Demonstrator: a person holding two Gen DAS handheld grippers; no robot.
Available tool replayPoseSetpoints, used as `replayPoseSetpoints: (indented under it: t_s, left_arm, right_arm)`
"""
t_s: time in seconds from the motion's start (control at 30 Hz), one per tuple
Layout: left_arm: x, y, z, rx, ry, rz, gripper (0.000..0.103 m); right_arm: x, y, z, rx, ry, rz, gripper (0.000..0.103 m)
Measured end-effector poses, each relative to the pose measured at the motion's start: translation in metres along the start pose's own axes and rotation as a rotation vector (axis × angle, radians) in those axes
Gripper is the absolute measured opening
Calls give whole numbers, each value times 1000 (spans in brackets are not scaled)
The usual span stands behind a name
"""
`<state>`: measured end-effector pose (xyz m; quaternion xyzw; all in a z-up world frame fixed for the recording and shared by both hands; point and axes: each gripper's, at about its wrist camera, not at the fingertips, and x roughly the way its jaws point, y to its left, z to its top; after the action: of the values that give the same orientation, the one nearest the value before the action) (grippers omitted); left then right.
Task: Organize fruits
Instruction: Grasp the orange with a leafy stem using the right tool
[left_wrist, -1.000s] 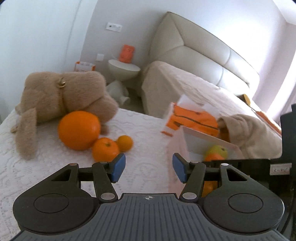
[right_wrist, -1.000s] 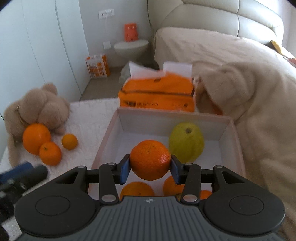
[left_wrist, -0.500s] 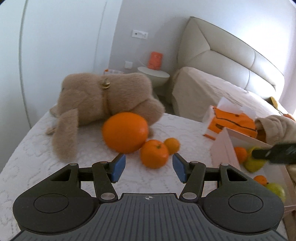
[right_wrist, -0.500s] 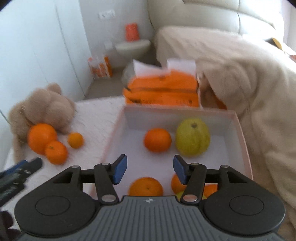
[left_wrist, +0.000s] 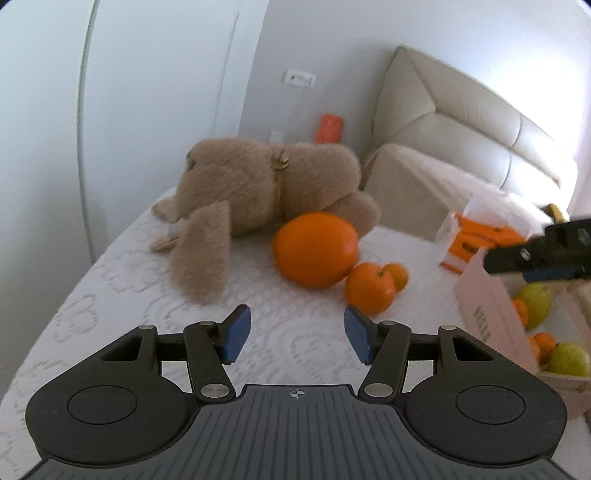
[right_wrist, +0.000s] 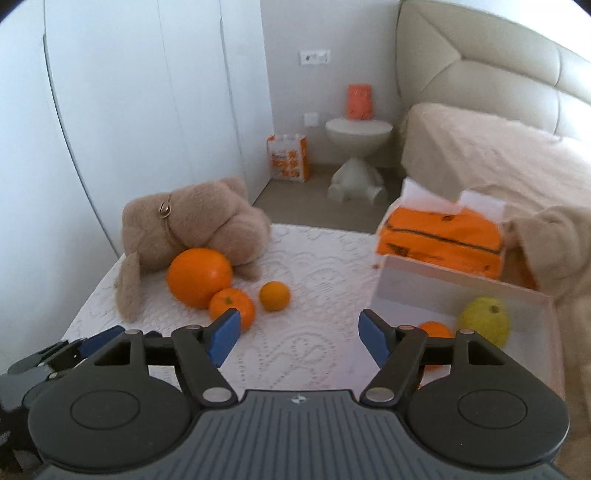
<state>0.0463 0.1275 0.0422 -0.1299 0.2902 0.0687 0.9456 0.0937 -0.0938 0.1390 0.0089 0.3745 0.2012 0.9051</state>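
Left wrist view: the left tongs (left_wrist: 297, 338) stand apart and hold nothing, above the white quilted bed surface (left_wrist: 110, 295). Ahead lie three fruits in a touching cluster: a large orange (left_wrist: 316, 254) resting against the plush toy (left_wrist: 266, 195), a medium orange (left_wrist: 369, 293) just beside it, and a small orange (left_wrist: 399, 275) partly hidden behind the medium one. At right, the open box (left_wrist: 491, 314) holds a green pear (left_wrist: 535, 301), a second green fruit (left_wrist: 569, 360) and further oranges.

Right wrist view: the right tongs (right_wrist: 299, 338) stand apart, empty, between the fruit cluster and the box (right_wrist: 424, 284). Here the large orange (right_wrist: 199, 277), medium orange (right_wrist: 231, 308) and small orange (right_wrist: 274, 295) lie on the bed; the small one sits slightly apart. A pear (right_wrist: 485, 321) and an orange (right_wrist: 434, 328) rest inside the box. An orange tissue pack (right_wrist: 439, 236) lies just behind the box.
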Motion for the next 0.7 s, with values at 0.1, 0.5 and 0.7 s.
replayPoseSetpoints:
  t_s: [0.1,0.5,0.7]
  left_arm:
    - [-7,6,-3,7,14,-7,61]
    - [-16,34,-5,12,-1,-32,61]
    - [-14,37,-9,8,12,-60,61]
  right_arm:
    - [21,13,6,-14,40,6,71]
    - [104,80,9,-137,163,-43,70]
    - [129,80,7,-95,211,-74,57]
